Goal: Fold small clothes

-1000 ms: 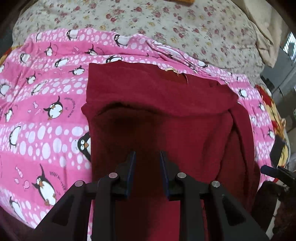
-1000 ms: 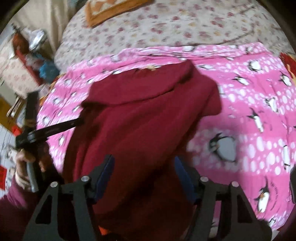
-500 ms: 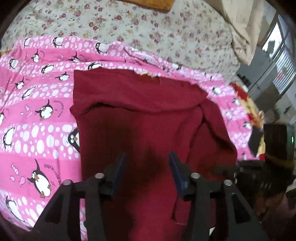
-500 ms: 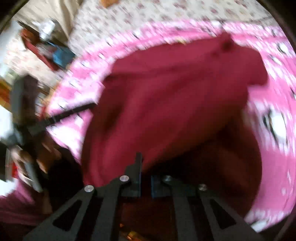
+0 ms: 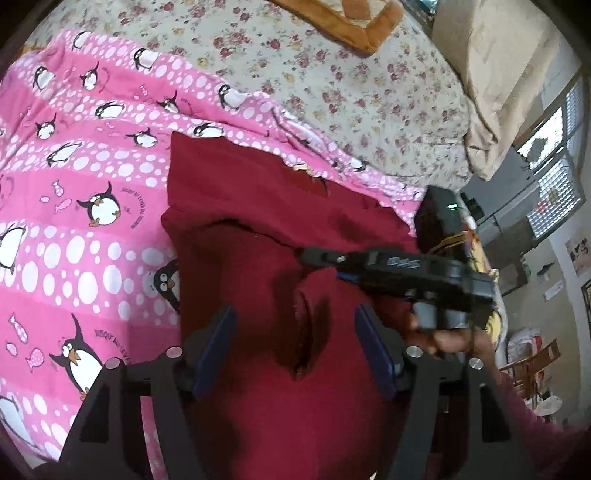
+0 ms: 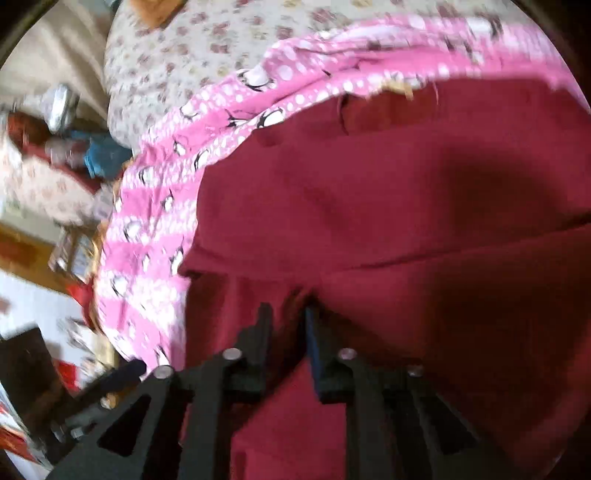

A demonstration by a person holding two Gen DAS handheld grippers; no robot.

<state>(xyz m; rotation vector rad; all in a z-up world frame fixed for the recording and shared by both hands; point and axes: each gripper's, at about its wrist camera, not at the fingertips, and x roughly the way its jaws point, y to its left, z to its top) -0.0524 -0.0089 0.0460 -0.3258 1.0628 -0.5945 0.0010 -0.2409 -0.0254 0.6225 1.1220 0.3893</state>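
A dark red garment (image 5: pixel 258 206) lies spread on a pink penguin blanket (image 5: pixel 92 147). My left gripper (image 5: pixel 295 325) hovers over its middle, jaws opening wide, nothing gripped between the blue pads. My right gripper (image 5: pixel 308 255), held by a hand (image 5: pixel 450 339), reaches in from the right over the garment. A ridge of red cloth tents up to its tips. In the right wrist view, the right gripper (image 6: pixel 288 310) has a narrow gap with a puckered fold of the garment (image 6: pixel 369 184) pinched in it. Its jaws are opening.
The blanket (image 6: pixel 166 192) lies on a floral sheet (image 5: pixel 332 74) that covers the far part of the bed. A beige pillow (image 5: pixel 498 74) and an orange-edged cushion (image 5: pixel 351 22) lie at the back. Cluttered furniture stands beyond the bed's side (image 6: pixel 55 155).
The left jaws went from nearly shut to wide apart. The right gripper closed, then swept in over the garment from the right with red cloth in it. Its jaws now show a small gap.
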